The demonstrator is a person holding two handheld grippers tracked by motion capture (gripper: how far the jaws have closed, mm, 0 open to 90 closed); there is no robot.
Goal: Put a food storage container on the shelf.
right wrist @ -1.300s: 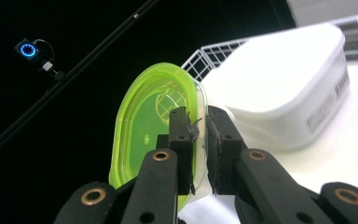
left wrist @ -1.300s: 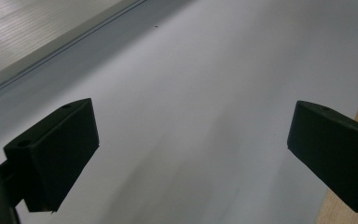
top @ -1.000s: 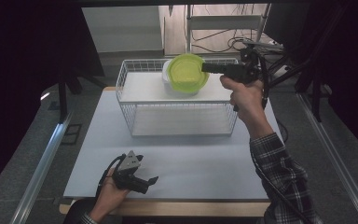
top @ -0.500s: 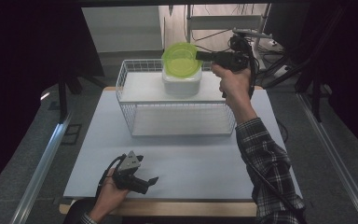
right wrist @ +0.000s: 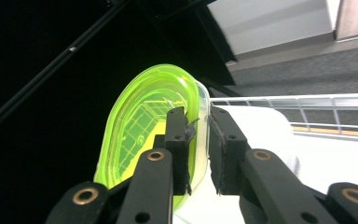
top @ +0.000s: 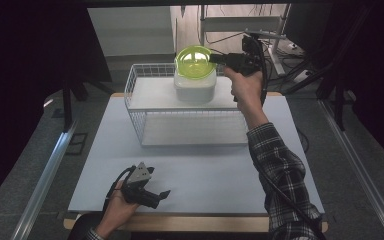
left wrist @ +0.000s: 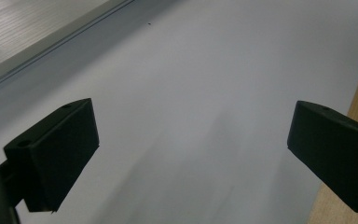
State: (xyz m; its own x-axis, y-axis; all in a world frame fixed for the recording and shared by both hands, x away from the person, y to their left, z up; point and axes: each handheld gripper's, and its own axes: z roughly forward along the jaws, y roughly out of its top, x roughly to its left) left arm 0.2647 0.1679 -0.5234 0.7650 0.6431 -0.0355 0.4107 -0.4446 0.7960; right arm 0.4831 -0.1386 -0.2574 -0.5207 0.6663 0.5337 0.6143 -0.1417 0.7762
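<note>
We see the wire basket at the back of the counter, the tub in it, the bowl above.

My table wears a pale sheet, with bare wood along its near edge. A white wire rack stands on the far half, near the middle. A white tub sits on the rack's top shelf, right of centre. My left gripper rests on the sheet near the near-left corner, jaws spread wide with nothing between them.
</note>
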